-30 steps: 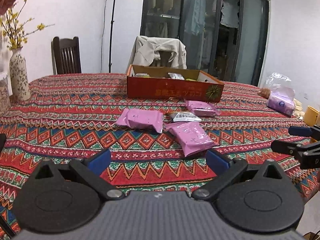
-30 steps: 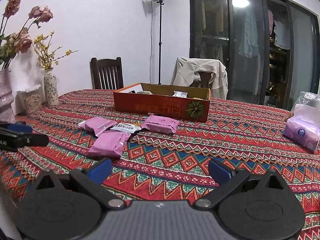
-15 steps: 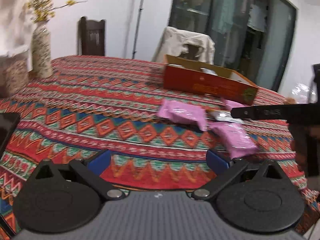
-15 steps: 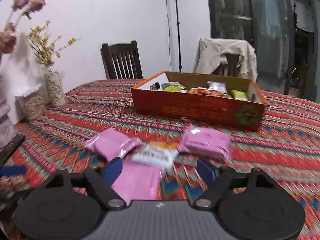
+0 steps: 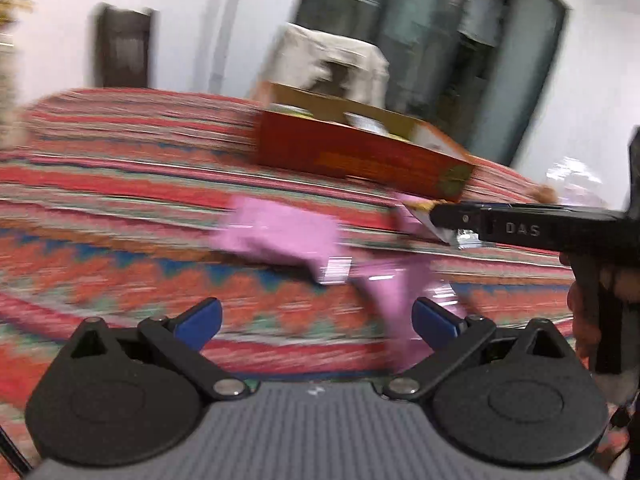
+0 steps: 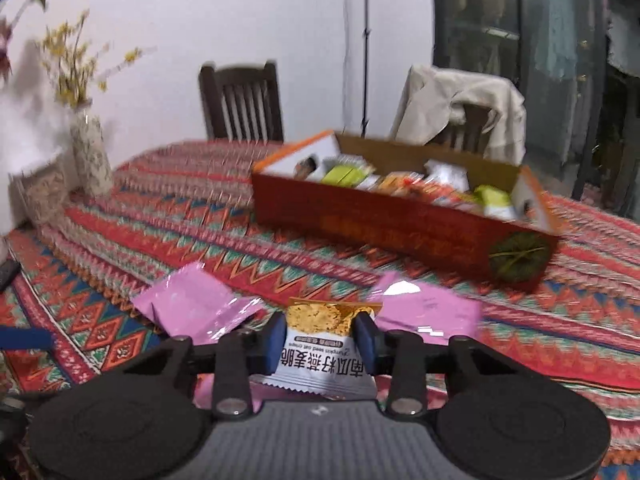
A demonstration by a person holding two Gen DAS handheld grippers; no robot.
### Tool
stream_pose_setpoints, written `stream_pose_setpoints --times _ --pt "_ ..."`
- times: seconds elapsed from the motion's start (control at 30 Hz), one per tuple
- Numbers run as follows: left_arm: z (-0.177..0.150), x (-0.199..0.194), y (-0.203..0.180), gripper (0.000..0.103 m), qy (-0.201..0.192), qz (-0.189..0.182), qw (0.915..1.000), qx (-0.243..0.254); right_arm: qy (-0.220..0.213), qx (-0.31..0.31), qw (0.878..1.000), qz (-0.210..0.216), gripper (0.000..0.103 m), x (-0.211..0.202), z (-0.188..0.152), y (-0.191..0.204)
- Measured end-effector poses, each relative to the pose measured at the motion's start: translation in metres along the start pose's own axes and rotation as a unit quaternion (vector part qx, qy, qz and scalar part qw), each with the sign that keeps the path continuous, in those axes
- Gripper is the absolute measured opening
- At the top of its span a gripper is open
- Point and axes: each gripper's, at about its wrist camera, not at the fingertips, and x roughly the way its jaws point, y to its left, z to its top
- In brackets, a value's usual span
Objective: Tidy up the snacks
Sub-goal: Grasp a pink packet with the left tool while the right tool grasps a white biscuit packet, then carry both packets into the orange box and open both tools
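Pinching a crinkly white foil packet (image 6: 322, 354), the right hand-held gripper (image 6: 322, 338), wide a second ago, has just closed; the left hand-held gripper (image 5: 316, 322) gapes over glossy pink pouches (image 5: 280, 236).

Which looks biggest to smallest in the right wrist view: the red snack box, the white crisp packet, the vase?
1. Red snack box, plainly the largest.
2 and 3. White crisp packet and vase look alike; the packet sits right at the camera, so I will not rank them.
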Motion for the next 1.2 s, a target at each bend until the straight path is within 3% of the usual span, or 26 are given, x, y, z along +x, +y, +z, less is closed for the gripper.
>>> stream_pose_setpoints --times 0.1,0.27,0.3,0.4,0.77,0.97,1.2 --pt "0.006 0.027 -0.034 0.103 0.014 -0.021 0.9994 0.023 -0.027 0.020 0.999 -0.013 0.037 -0.035 -0.009 -0.028" --pt "0.007 0.057 -0.073 0.102 0.030 -0.002 0.9988 0.039 -0.027 0.059 0.997 -0.042 0.038 -0.074 -0.041 -0.076" --pt "0.006 0.060 -0.078 0.096 0.029 0.006 0.9987 0.042 -0.024 0.063 0.997 -0.043 0.038 -0.078 -0.048 -0.082" --pt "0.002 0.064 -0.082 0.062 0.029 0.041 0.9971 0.058 -0.014 0.076 0.996 -0.041 0.038 -0.082 -0.066 -0.097" --pt "0.000 0.030 -0.070 0.061 0.027 0.036 0.9979 0.047 -0.021 0.076 0.997 -0.025 0.038 -0.080 -0.077 -0.091" --pt "0.005 -0.023 -0.053 0.061 -0.016 0.050 0.9979 0.038 -0.039 0.067 0.997 0.003 0.038 -0.107 -0.069 -0.070" --pt "-0.006 -0.088 -0.047 0.061 -0.073 0.053 0.9953 0.034 -0.062 0.038 0.997 0.000 0.038 -0.149 -0.074 -0.034"
